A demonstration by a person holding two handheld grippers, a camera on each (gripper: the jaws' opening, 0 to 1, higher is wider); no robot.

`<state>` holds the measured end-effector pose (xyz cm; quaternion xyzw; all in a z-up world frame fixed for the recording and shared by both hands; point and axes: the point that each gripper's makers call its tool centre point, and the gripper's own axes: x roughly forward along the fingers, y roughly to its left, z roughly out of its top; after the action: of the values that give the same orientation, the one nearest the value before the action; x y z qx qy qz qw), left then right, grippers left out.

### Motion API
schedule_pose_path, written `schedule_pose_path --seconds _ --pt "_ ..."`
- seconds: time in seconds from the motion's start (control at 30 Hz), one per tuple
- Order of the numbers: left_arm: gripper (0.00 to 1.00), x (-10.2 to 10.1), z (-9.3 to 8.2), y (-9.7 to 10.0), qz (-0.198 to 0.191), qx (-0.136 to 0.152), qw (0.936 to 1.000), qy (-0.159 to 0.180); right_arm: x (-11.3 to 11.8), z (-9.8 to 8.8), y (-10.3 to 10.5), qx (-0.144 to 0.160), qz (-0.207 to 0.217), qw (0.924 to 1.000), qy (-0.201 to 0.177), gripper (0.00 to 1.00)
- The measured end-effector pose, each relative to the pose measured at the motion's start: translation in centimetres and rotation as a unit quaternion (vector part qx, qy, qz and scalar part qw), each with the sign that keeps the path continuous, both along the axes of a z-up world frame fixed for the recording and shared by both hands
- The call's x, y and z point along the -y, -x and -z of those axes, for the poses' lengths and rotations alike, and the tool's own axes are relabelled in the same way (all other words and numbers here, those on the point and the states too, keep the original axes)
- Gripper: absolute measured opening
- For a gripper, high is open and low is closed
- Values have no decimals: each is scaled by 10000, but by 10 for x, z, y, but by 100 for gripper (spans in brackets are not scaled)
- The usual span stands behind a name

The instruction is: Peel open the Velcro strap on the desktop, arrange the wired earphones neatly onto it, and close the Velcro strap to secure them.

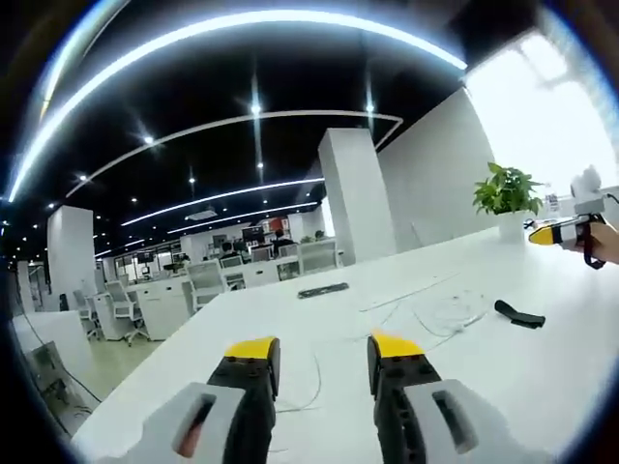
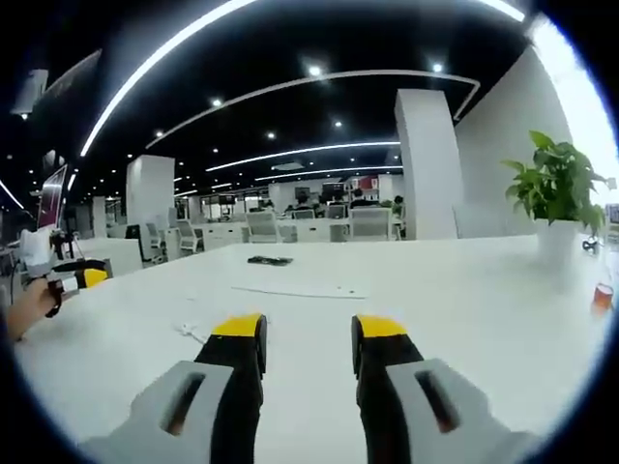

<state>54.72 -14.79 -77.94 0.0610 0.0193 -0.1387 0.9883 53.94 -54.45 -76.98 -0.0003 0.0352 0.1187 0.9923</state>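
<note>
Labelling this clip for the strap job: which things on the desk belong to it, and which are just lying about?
For the job: Velcro strap; wired earphones; left gripper; right gripper.

Lying about: potted plant; flat dark object; white desk itself.

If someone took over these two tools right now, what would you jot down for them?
Left hand-held gripper: open, empty, raised over the white desk.
Right hand-held gripper: open, empty, also above the desk.
Velcro strap: lies on the desk, to the right in the left gripper view.
Earphones: loose white wire spread beside the strap.
Done: nothing yet.
Left: peel the strap open, arrange the earphones on it, close it.
</note>
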Motion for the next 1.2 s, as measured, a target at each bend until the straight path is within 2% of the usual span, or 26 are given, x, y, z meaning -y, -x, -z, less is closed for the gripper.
schedule_pose_path --seconds 1.07,1.2 --pt "40 0 3 -2 13 -100 9999 -48 0 4 -2 -48 -9 10000 70 37" --pt "40 1 4 -3 19 -103 9998 -148 -1 4 -2 -55 -32 10000 68 37"
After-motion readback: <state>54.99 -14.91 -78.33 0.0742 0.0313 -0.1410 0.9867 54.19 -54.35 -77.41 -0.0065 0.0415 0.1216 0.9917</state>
